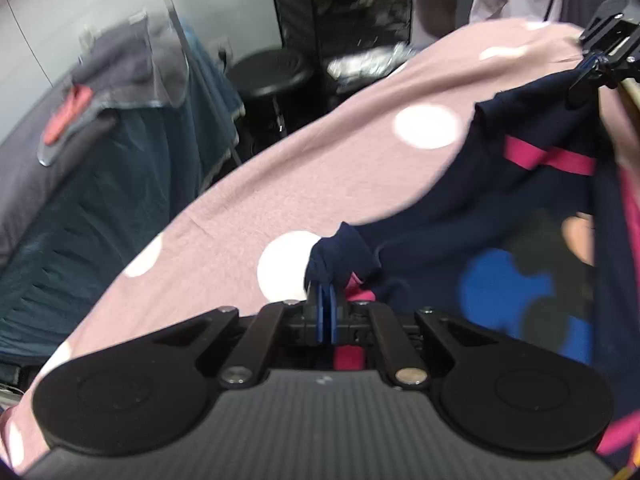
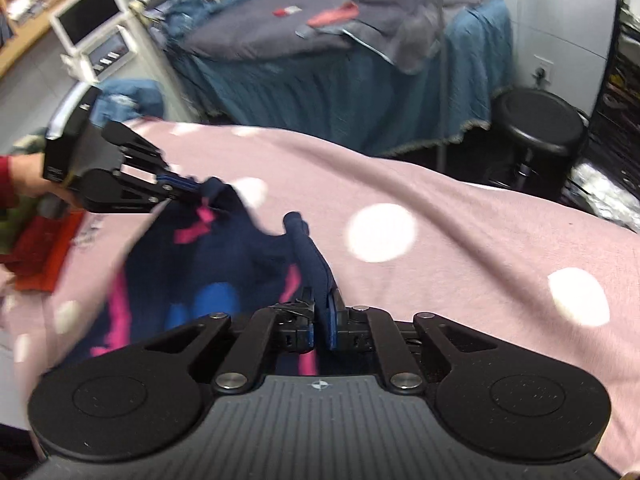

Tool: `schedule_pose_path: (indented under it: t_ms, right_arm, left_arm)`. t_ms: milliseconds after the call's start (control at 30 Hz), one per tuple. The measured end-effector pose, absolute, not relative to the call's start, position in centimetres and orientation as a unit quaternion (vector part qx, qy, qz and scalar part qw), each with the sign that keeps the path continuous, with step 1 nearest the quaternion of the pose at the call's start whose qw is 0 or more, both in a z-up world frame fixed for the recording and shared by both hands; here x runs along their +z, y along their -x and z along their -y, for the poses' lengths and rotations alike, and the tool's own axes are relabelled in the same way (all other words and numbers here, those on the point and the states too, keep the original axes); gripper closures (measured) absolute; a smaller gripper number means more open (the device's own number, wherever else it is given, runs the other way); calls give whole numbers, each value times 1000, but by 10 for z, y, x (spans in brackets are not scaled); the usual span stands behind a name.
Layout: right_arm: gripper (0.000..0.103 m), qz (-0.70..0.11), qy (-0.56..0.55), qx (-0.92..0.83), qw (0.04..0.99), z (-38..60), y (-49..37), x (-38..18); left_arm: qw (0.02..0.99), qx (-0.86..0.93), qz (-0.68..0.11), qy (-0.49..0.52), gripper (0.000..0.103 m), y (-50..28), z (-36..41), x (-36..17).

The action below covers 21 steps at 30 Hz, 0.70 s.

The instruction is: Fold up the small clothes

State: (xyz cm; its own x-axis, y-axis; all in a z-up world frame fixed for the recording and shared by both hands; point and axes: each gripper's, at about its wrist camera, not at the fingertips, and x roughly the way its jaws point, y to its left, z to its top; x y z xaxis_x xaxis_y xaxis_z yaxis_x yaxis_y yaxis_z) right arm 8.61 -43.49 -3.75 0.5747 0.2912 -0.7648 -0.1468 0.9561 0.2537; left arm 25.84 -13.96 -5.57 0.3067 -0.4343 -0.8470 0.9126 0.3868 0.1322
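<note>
Even, moderately bright indoor light, no hard shadows, motion blur smearing the pink dotted cover point(image 1: 280, 184), sharper just below it at each frame's bottom, strong fisheye bending and dark corners beyond it

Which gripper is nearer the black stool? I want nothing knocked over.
Right, though neither is close. The right gripper grips the navy garment on the stool's side; the left gripper holds the far corner.

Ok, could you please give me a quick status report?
Left gripper and right gripper shut on navy pink-striped garment. Garment lifting off pink dotted sheet. Nothing in the way.
</note>
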Motion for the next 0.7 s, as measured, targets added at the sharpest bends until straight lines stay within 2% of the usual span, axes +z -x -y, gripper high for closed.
schedule_pose_path:
  t_ms: [133,233,400,567,633,700]
  right_arm:
    - [91,-420,-78,178,887,400,-33,-8]
    - [91,-420,-70,217,878,370,16,2]
    - [91,-472,-48,256,842,322,94,-19]
    - [91,-527,-36,250,812,289,144,-66]
    - [84,-531,-37,226,816,282,153,-83]
    - [69,-548,-64,220,804,279,155,-96]
  left_arm:
    - [745,-473,-360,-303,100,-171,80,-18]
    - [740,-472,-381,-291,100,-94,32,-10]
    - [708,-473,-449,-269,100,15,-25,-36]
    - [690,-459,-498,-254,100,73,-42,-76]
    - [689,-434,-520,-256,99,79,-48,-94]
    - [680,-429,-538,-252,93,86,-56,-104]
